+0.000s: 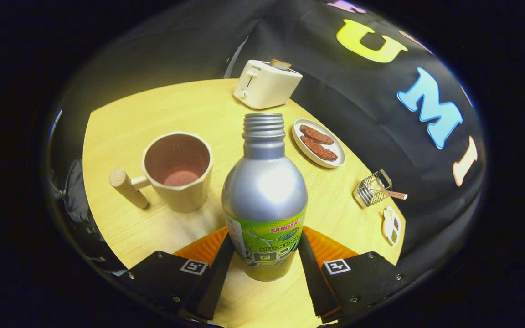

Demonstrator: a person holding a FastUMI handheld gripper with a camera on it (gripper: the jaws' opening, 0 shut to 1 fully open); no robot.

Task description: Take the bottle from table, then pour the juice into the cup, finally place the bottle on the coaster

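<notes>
- While the claw (265, 255) is pinching the bottle (265, 196) low on its labelled part, one finger is pressing on each side, and the bottle is standing upright between them with its threaded neck open and no cap on it.
- Whether the bottle's base is resting on the counter (189, 105) or hanging just above it is hard to judge; the wood is showing below the base between the fingers, so the take may be only partly made.
- Judging by that grip, the first step is under way or just finished, while the pour and the set-down are both remaining to be done.
- Just beyond the fingers, to the left of the bottle and near it, the cup (178, 171) is standing upright with its wooden handle pointing away from the bottle; its inside is looking dark with a paler patch at the bottom, and whether that is juice or only the glaze I cannot tell.
- Farther out, a plate (318, 143) with two brown pieces is lying to the right of the bottle's neck, and a toaster (266, 83) is sitting at the counter's far rim.
- Nothing is reading plainly as the coaster: a wire holder (372, 189) and a small flat white piece (392, 224) are lying near the right rim, and the flat one could be it, but it is too small and warped to say.
</notes>
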